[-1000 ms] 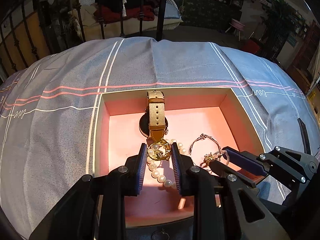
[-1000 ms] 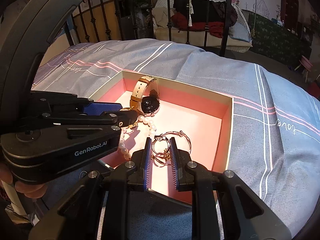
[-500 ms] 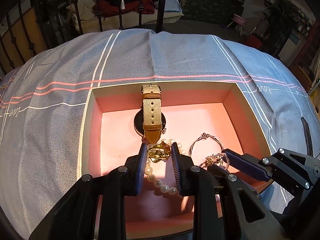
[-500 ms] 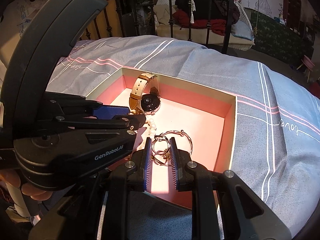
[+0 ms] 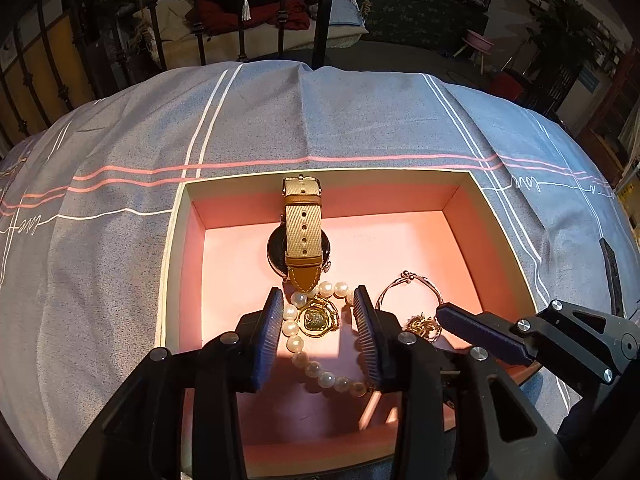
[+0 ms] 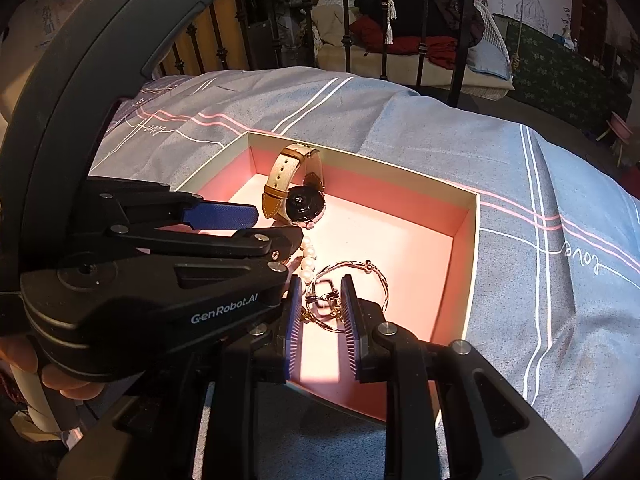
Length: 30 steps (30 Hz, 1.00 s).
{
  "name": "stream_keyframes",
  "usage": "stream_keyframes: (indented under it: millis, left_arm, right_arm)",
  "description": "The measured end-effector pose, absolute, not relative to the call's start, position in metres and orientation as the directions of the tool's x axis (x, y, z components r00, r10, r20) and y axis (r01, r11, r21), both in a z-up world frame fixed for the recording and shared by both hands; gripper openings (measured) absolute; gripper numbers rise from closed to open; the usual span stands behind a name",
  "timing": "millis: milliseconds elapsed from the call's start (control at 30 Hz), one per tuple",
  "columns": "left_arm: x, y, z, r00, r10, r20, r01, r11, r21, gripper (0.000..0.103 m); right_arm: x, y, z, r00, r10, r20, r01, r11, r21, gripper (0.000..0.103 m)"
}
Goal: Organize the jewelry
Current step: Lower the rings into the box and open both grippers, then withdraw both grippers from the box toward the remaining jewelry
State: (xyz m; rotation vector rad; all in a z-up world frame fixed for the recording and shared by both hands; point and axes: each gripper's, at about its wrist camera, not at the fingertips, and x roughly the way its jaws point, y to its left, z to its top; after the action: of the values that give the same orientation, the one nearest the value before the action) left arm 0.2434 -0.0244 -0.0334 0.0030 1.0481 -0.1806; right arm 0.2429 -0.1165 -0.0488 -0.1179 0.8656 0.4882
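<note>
A pink-lined box (image 5: 180,264) (image 6: 464,248) lies on a grey bedspread. In it are a tan-strapped watch (image 5: 303,232) (image 6: 298,200), a pearl bracelet (image 5: 296,344) (image 6: 308,258) with a gold pendant (image 5: 317,318), and a thin metal bangle (image 5: 408,282) (image 6: 360,270) with a charm. My left gripper (image 5: 316,314) is open over the pendant and pearls, not touching them. My right gripper (image 6: 320,300) is open around a small dark ring piece (image 6: 326,297) by the bangle; it also shows in the left wrist view (image 5: 476,330).
The striped bedspread (image 5: 320,120) surrounds the box. A black iron bed frame (image 5: 320,12) stands at the far edge, with clothes and furniture beyond. The left gripper body (image 6: 152,280) fills the left of the right wrist view.
Both grippers' jaws have opened wider. The left gripper has let go of the gold pendant, which now lies on the pearls. The box sits lower and nearer in the left view.
</note>
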Motion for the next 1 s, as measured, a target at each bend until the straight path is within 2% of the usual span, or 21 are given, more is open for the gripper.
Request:
stream_keyframes:
  millis: [67,200,267,467,600,767,867,1000]
  left_arm:
    - [0.241,-0.025,-0.029,0.497,-0.147,-0.855,0.152,0.985,-0.081,0.049]
    - [0.235,-0.022,-0.018,0.516,-0.150,-0.843,0.140,0.986,-0.090,0.066]
    - [0.227,-0.020,-0.009,0.539,-0.159,-0.827,0.144,0.985,-0.095,0.071]
    - [0.180,-0.013,0.021,0.642,-0.188,-0.743,0.182,0.979,-0.090,0.077]
    - [0.142,-0.001,0.022,0.680,-0.182,-0.710,0.188,0.980,-0.071,0.079]
    - [0.112,0.012,-0.007,0.639,-0.183,-0.747,0.184,0.979,-0.082,0.079]
    - [0.106,0.010,-0.028,0.610,-0.150,-0.778,0.192,0.981,-0.039,0.078]
    - [0.110,0.013,-0.040,0.587,-0.149,-0.796,0.172,0.983,-0.056,0.072]
  right_arm:
    - [0.239,-0.117,-0.045,0.570,0.360,-0.739,-0.455,0.887,0.082,0.067]
    - [0.228,-0.120,-0.037,0.607,0.377,-0.699,-0.454,0.887,0.084,0.073]
    - [0.219,-0.125,-0.031,0.631,0.385,-0.674,-0.441,0.892,0.096,0.085]
    - [0.177,-0.149,-0.027,0.691,0.371,-0.620,-0.374,0.918,0.133,0.087]
    - [0.141,-0.168,-0.042,0.709,0.360,-0.606,-0.325,0.930,0.173,0.087]
    - [0.114,-0.168,-0.069,0.660,0.389,-0.643,-0.338,0.918,0.208,0.087]
    - [0.105,-0.161,-0.074,0.648,0.396,-0.651,-0.363,0.911,0.194,0.087]
    - [0.103,-0.156,-0.076,0.639,0.403,-0.655,-0.380,0.906,0.187,0.087]
